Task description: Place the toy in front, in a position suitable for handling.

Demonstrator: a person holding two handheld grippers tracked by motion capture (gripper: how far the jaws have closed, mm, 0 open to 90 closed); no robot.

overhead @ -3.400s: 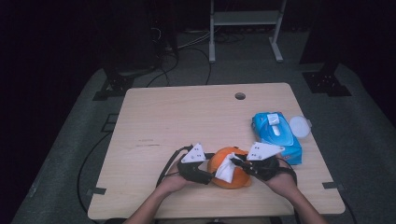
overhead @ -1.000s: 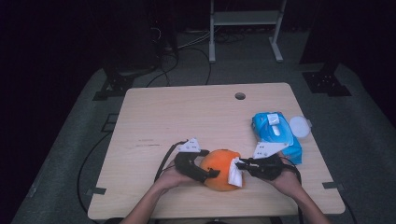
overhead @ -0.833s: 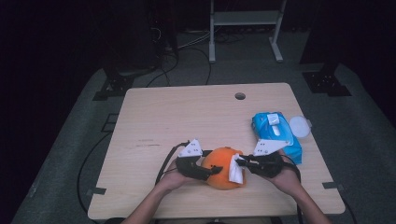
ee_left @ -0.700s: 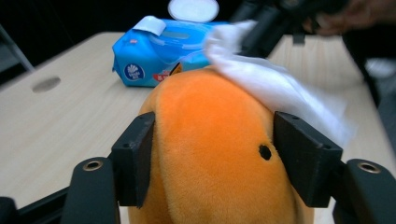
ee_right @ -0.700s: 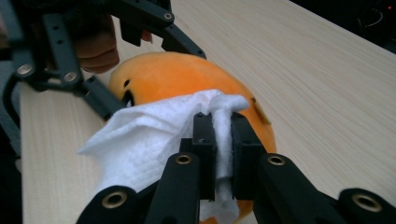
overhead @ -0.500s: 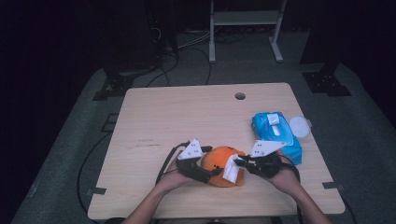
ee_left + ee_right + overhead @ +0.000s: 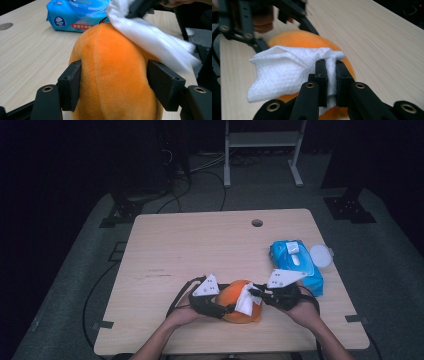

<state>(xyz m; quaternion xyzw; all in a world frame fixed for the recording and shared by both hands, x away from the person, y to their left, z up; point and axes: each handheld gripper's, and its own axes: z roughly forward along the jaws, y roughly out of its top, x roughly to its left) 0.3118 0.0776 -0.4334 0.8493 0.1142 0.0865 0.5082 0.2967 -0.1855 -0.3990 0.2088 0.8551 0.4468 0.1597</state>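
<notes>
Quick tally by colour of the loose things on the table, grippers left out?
Orange: 1, the plush toy
White: 2, the wipe and the round lid
Blue: 1, the wipes pack
Total: 4

your high view hangs above your side of the table (image 7: 200, 245) and looks forward and down, far enough back to take in the whole top and the floor beyond. your left gripper view sits low and very close behind the orange plush toy (image 7: 112, 75), facing across the table toward the blue wipes pack (image 7: 75, 17), while your right gripper view looks along its own jaws from just as near. all three share the toy and the white wipe (image 7: 287, 72) lying on it.
</notes>
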